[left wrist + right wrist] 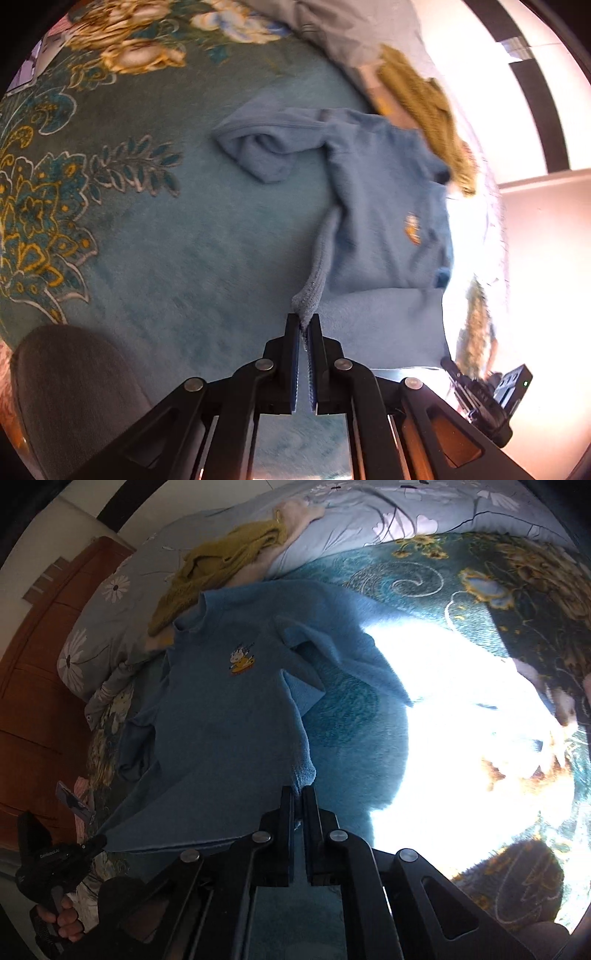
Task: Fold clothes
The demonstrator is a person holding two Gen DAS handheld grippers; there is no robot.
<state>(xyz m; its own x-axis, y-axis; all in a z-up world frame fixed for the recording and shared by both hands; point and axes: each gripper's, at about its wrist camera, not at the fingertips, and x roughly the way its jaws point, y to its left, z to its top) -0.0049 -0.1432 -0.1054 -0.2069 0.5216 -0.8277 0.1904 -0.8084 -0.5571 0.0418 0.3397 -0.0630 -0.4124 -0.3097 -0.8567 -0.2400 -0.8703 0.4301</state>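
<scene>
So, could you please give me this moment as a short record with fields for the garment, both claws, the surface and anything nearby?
garment: blue sweater with a small cartoon logo on the chest, lying partly spread, one sleeve bunched
left claw: shut on the sweater's edge
right claw: shut on another part of the sweater's edge
surface: teal floral blanket
nearby: mustard knit garment beyond the collar, resting on pale flowered bedding

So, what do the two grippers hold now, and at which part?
Both hold the blue sweater at its bottom hem: the left gripper and the right gripper each pinch one hem corner, jaws shut on the fabric.
</scene>
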